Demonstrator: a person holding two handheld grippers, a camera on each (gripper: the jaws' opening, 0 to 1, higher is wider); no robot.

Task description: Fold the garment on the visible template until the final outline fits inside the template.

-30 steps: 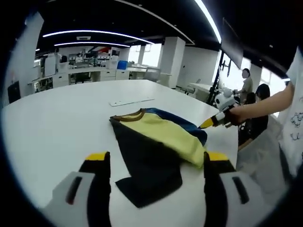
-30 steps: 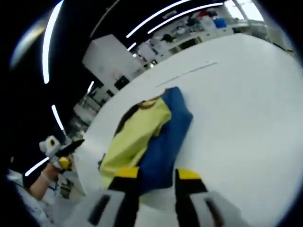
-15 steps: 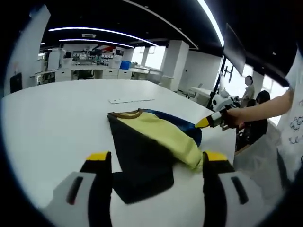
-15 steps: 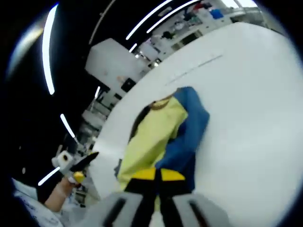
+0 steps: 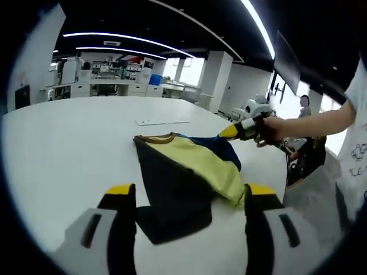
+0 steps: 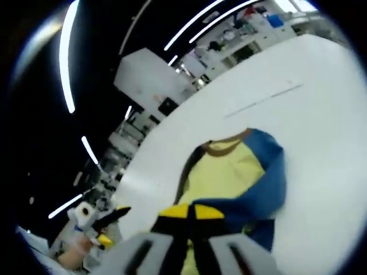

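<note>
right gripper (image 6: 191, 211): jaws clamped on the garment's (image 5: 183, 172) blue edge, grip point hidden
left gripper (image 5: 189, 192): jaws apart

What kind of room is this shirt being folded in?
Probably an open-plan office or lab. The garment lies on a big white table, with long strip lights overhead, white pillars, and desks with equipment at the far end.
</note>
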